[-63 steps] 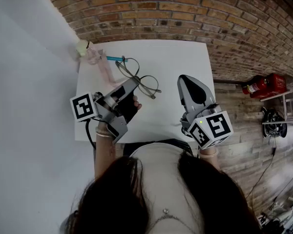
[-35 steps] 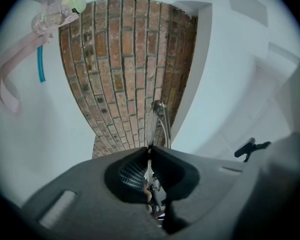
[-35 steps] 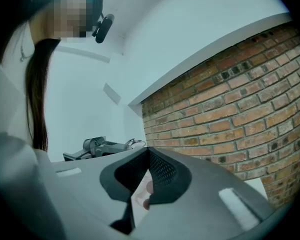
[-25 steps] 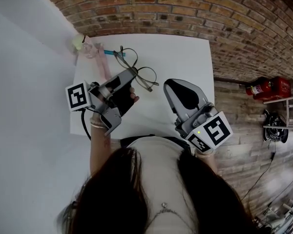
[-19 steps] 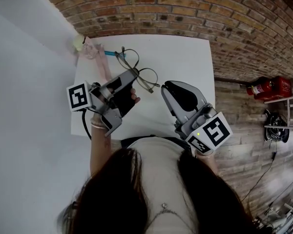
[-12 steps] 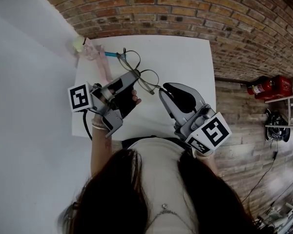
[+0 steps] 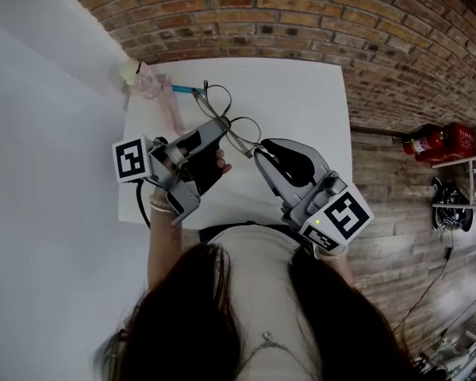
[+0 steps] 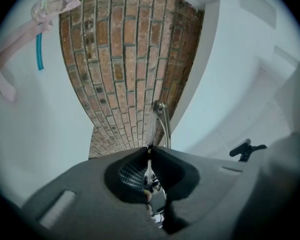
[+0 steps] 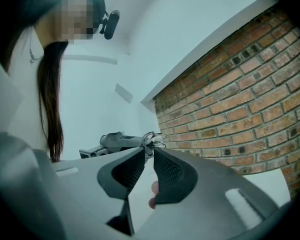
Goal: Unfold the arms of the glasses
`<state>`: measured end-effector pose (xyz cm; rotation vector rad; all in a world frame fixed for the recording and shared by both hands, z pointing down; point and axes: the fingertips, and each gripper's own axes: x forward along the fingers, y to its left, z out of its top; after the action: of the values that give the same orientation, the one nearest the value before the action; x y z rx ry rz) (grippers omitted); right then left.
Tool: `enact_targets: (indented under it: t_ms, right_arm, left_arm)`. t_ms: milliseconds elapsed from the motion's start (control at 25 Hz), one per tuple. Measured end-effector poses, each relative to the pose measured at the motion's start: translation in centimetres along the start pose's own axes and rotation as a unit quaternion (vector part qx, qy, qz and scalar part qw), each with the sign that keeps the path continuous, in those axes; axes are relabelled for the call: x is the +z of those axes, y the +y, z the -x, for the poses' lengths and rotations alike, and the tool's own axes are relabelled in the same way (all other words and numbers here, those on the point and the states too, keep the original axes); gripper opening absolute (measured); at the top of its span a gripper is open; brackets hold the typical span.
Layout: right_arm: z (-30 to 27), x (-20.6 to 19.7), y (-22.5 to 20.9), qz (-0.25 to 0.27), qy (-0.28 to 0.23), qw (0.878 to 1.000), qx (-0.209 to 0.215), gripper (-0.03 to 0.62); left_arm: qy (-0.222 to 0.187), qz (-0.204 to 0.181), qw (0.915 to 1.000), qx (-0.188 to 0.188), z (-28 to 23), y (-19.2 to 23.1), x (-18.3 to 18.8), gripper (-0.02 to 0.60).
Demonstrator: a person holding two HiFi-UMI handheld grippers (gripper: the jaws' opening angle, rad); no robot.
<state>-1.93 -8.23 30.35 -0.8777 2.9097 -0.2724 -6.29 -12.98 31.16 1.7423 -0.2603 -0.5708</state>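
Observation:
In the head view, thin wire-rimmed glasses (image 7: 232, 124) hang above the white table (image 7: 301, 101). My left gripper (image 7: 216, 122) is shut on their frame at the lens. The left gripper view shows the lens edge (image 8: 157, 120) rising out of the left gripper (image 8: 150, 149), whose jaws are pressed together on it. My right gripper (image 7: 258, 147) has its tips at the end of one folded arm. In the right gripper view the right gripper (image 9: 149, 151) shows a narrow gap between its jaws. The glasses (image 9: 152, 135) and the left gripper (image 9: 115, 141) lie just beyond the tips.
A pink strap with a green-capped piece (image 7: 149, 84) and a blue tube (image 7: 182, 90) lie at the table's far left corner. The brick surface (image 7: 317, 22) borders the table. A red extinguisher (image 7: 432, 140) lies off to the right.
My right gripper has moved left and forward, from near the table's front to the tip of the glasses' arm. The left gripper lifted the glasses slightly and kept its hold.

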Motion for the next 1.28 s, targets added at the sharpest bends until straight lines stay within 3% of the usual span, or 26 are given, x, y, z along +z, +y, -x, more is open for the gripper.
enact_targets:
  t_ms: [560, 1280]
  right_arm:
    - [0.0, 0.0, 0.2, 0.013, 0.0, 1.0, -0.002, 0.037]
    - [0.4, 0.5, 0.1, -0.015, -0.015, 1.0, 0.001, 0.037]
  left_arm:
    - [0.005, -0.004, 0.9999, 0.009, -0.1, 0.6, -0.2, 0.02]
    - [0.013, -0.004, 0.9993, 0.036, 0.1, 2.7, -0.8, 0.02]
